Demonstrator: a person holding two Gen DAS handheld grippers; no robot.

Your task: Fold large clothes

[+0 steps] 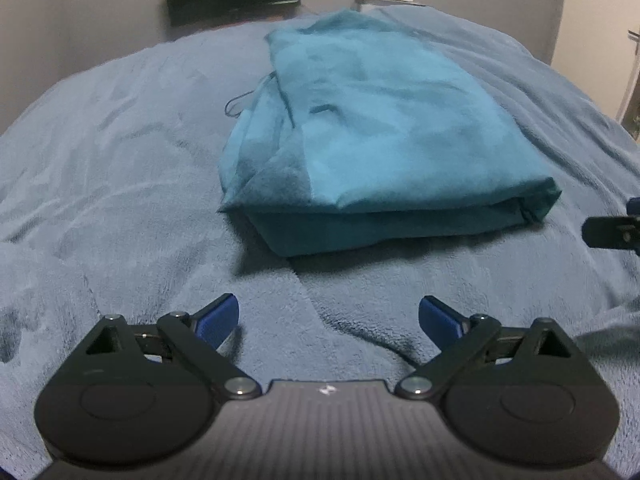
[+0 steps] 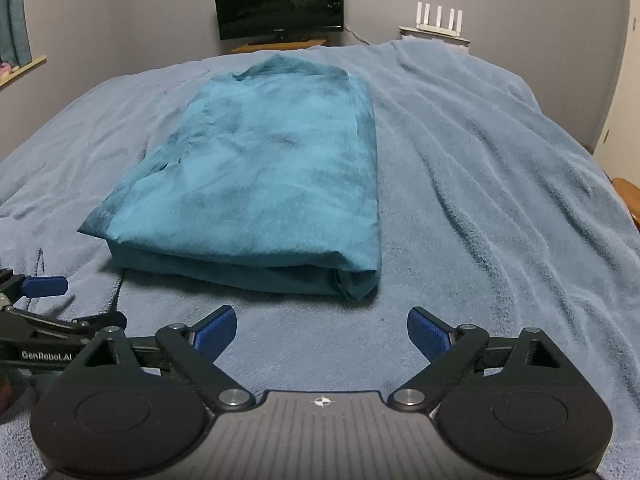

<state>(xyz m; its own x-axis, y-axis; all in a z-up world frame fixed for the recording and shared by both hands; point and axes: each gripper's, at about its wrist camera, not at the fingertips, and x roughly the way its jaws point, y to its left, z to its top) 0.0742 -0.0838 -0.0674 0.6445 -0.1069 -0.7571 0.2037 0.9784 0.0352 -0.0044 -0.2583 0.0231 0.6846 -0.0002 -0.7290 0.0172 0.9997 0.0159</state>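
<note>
A teal garment [image 1: 372, 128] lies folded into a long thick rectangle on the blue blanket [image 1: 120, 152]; the same teal garment [image 2: 260, 176] fills the middle of the right wrist view, its folded near edge facing me. My left gripper [image 1: 329, 320] hovers open over bare blanket just short of that near edge, nothing between its blue pads. My right gripper [image 2: 322, 332] is also open and empty, a little in front of the garment's near right corner. The left gripper's fingers [image 2: 44, 286] show at the left edge of the right wrist view.
The blanket covers a bed that drops off at the sides. Behind it a dark monitor [image 2: 280, 0] stands on a wooden shelf, and a white router [image 2: 438, 20] sits to its right. A curtain [image 2: 16, 20] hangs at the far left.
</note>
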